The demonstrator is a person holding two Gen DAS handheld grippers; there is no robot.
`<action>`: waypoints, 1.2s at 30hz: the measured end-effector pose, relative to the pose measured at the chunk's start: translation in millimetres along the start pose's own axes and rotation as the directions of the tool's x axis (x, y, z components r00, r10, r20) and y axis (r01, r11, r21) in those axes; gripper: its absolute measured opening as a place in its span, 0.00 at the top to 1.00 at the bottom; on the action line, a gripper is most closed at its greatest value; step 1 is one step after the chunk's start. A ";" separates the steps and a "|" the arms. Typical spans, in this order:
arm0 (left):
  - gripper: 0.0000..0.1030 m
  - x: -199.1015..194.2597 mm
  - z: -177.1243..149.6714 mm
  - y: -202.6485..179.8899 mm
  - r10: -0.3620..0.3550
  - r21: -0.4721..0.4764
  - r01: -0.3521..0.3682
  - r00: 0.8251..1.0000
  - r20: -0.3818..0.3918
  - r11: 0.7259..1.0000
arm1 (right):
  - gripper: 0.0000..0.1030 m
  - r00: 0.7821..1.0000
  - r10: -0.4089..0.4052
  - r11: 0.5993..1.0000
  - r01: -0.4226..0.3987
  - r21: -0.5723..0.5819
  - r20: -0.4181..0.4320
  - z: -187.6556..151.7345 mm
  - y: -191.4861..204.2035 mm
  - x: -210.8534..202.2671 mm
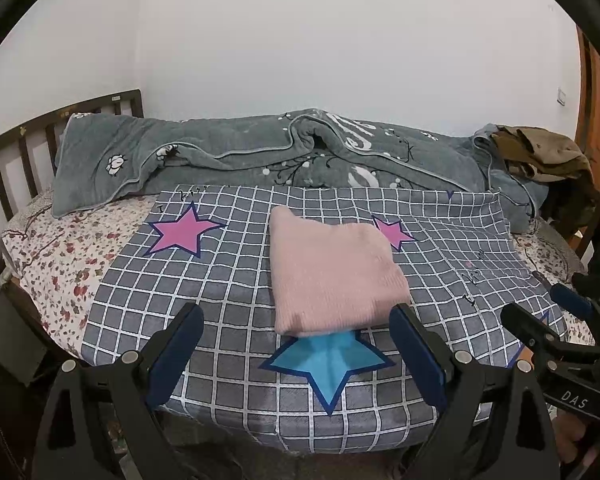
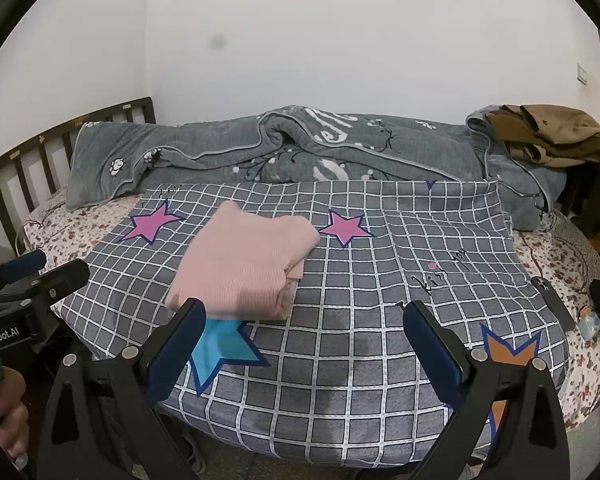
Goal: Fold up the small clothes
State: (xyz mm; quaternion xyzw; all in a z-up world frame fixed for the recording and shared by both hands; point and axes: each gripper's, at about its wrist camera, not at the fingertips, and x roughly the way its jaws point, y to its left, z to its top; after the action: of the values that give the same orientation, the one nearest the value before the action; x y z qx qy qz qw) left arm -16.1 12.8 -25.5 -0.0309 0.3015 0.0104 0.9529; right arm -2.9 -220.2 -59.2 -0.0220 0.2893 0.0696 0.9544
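Far left: dark wooden headboard, then a flowery sheet along the bed's left edge. Grey quilt bunched along the far side, against the wall. Grey checked cloth with stars spread over the near half of the bed.

Left gripper low at the near edge, jaws spread wide, nothing between them. Folded pink garment lying flat on the checked cloth, just beyond those jaws, near edge overlapping the top of a blue star. Pink star to its left, smaller pink star peeking out at its far right corner.

Right gripper also at the near edge, jaws wide apart and empty, pink garment ahead and left of it, just behind its left finger. Orange star by the right finger. Dark phone lying near the right edge of the cloth. Brown clothes heaped on the quilt's far right end.
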 end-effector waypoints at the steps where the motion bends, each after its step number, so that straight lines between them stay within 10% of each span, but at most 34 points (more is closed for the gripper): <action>1: 0.09 0.0 0.0 0.0 -0.001 0.000 0.001 1.000 0.000 1.000 | 0.05 1.000 0.000 1.000 0.000 0.000 0.000 0.0 -0.1 0.0; 36: 0.09 -3.4 3.7 -2.1 0.001 0.003 -0.001 1.000 0.002 1.000 | 0.05 1.000 -0.002 1.000 0.002 0.013 0.002 0.3 -6.6 -5.3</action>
State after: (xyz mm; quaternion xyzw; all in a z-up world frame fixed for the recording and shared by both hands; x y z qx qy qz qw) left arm -16.8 10.9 -20.4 -0.0294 0.3004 0.0107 0.9533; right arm -6.1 -227.4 -56.0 -0.0161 0.2887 0.0671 0.9549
